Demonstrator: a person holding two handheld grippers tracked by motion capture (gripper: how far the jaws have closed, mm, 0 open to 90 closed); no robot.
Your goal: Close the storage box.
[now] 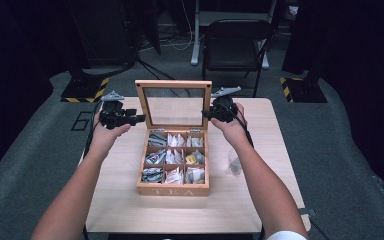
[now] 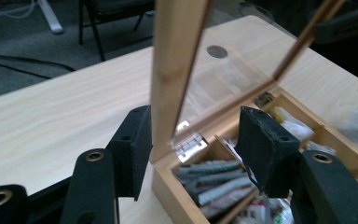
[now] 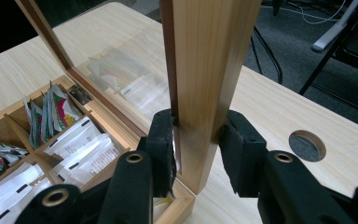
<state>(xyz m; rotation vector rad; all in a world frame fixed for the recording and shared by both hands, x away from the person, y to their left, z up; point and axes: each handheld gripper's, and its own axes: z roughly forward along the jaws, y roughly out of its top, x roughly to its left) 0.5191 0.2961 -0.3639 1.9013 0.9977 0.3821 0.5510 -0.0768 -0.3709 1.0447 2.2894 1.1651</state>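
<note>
Wooden tea box (image 1: 173,189) sits in the middle of the table (image 1: 260,200), with "TEA" on its near wall and nine compartments stuffed with tea bags (image 1: 174,175). Its lid (image 1: 173,84), a wood frame around a clear pane, stands open and pretty much upright along the far edge of the box, hinged there. Left gripper (image 1: 139,118) is at the lid's left side rail, and in the left gripper view (image 2: 191,144) its jaws are spread wide with the rail standing between them; the left pad looks just beside the wood, the right pad is well apart from it, so nothing is really clamped there. Right gripper (image 1: 205,114) is at the lid's right side rail, and the right gripper view (image 3: 196,140) shows its jaws pinched onto the rail low down near the box corner, both pads pressed against the wood. A hand is wrapped around each gripper, forearms coming in from the near side. Small clear cup (image 1: 234,161) stands on the table just right of the box, partly behind the right forearm. Round hole (image 3: 307,145) in the tabletop shows far right of the lid. Black folding chair (image 1: 235,37) is on the floor beyond the table.
</note>
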